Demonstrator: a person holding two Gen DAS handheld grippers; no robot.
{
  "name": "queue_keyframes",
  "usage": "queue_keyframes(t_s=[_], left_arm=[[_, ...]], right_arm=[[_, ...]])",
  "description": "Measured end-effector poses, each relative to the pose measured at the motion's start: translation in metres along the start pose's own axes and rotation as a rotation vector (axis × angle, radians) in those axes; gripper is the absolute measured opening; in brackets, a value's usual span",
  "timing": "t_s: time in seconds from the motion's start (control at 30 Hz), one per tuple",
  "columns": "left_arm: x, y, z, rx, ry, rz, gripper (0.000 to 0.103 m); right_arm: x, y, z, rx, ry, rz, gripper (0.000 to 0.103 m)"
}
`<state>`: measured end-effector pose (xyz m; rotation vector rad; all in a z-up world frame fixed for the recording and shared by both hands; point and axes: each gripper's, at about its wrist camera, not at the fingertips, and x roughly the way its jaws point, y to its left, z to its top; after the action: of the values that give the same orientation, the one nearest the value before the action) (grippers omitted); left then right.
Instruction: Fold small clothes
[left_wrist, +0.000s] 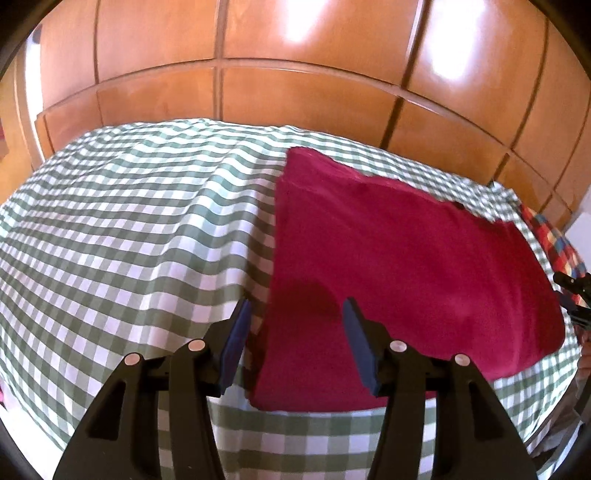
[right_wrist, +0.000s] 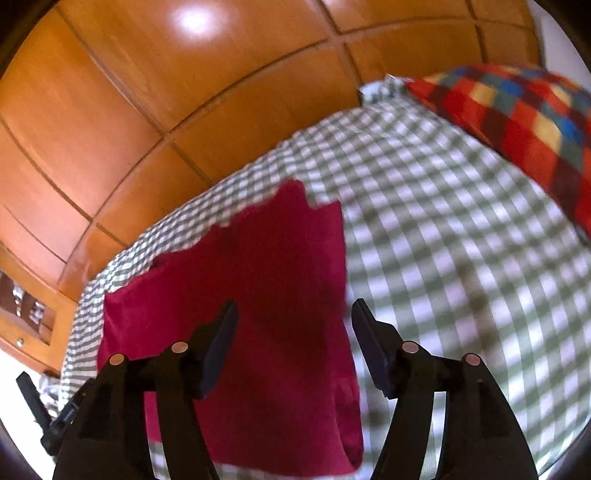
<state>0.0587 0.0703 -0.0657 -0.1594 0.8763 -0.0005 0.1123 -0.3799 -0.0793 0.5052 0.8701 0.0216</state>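
Observation:
A dark red garment (left_wrist: 399, 266) lies folded flat on the green-and-white checked bedspread (left_wrist: 122, 229). My left gripper (left_wrist: 295, 310) is open and empty, above the garment's near left corner. In the right wrist view the same garment (right_wrist: 266, 295) lies on the bedspread (right_wrist: 443, 229). My right gripper (right_wrist: 293, 310) is open and empty, above the garment's near right edge. The right gripper also shows at the far right edge of the left wrist view (left_wrist: 574, 295).
A wooden panelled wardrobe (left_wrist: 258, 55) stands behind the bed. A multicoloured checked pillow (right_wrist: 517, 122) lies at the bed's right end. A wooden bed frame corner (right_wrist: 29, 314) is at the left in the right wrist view.

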Motion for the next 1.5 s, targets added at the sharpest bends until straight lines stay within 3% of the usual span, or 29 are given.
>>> queue_keyframes(t_s=[0.1, 0.17, 0.23, 0.37, 0.43, 0.73, 0.93, 0.97, 1.07, 1.1, 1.2, 1.3, 1.37, 1.5], left_arm=[[0.008, 0.007, 0.002, -0.022, 0.022, 0.003, 0.051], [0.013, 0.009, 0.001, -0.026, 0.034, 0.000, 0.051], [0.018, 0.009, 0.000, -0.015, 0.045, 0.013, 0.051], [0.018, 0.010, 0.000, -0.008, 0.042, 0.010, 0.051], [0.022, 0.013, 0.003, -0.015, 0.050, 0.002, 0.051], [0.043, 0.016, 0.041, -0.022, 0.046, -0.026, 0.052], [0.066, 0.018, 0.065, -0.058, 0.062, -0.106, 0.051], [0.074, 0.018, 0.070, -0.060, 0.075, -0.113, 0.046], [0.089, 0.014, 0.079, -0.059, 0.093, -0.150, 0.009], [0.085, 0.010, 0.080, -0.047, 0.068, -0.140, 0.007], [0.071, 0.002, 0.079, -0.020, -0.007, -0.071, 0.007], [0.096, 0.003, 0.067, -0.003, 0.064, 0.004, 0.007], [0.101, -0.001, 0.061, 0.021, 0.056, 0.032, 0.009], [0.089, 0.002, 0.066, -0.034, 0.051, 0.055, 0.027]], right_arm=[[0.033, 0.007, 0.019, -0.020, 0.042, -0.031, 0.060], [0.051, 0.010, 0.026, -0.042, 0.076, -0.060, 0.031], [0.055, 0.016, 0.026, -0.057, 0.085, -0.096, 0.009], [0.031, 0.011, 0.021, -0.038, -0.003, -0.129, 0.007], [0.039, -0.003, 0.015, -0.009, 0.022, -0.170, 0.007], [0.053, -0.014, 0.002, 0.016, 0.024, -0.140, 0.008], [0.058, -0.017, 0.001, 0.025, 0.014, -0.121, 0.008], [0.058, -0.017, 0.001, 0.027, 0.012, -0.120, 0.008], [0.058, -0.016, 0.000, 0.022, 0.007, -0.118, 0.008], [0.058, -0.017, 0.000, 0.022, 0.004, -0.114, 0.008], [0.058, -0.019, -0.002, 0.031, -0.007, -0.102, 0.008], [0.059, -0.018, -0.005, 0.034, -0.019, -0.100, 0.008], [0.058, -0.016, -0.005, 0.028, -0.025, -0.106, 0.008], [0.058, -0.018, -0.006, 0.039, -0.029, -0.095, 0.008]])
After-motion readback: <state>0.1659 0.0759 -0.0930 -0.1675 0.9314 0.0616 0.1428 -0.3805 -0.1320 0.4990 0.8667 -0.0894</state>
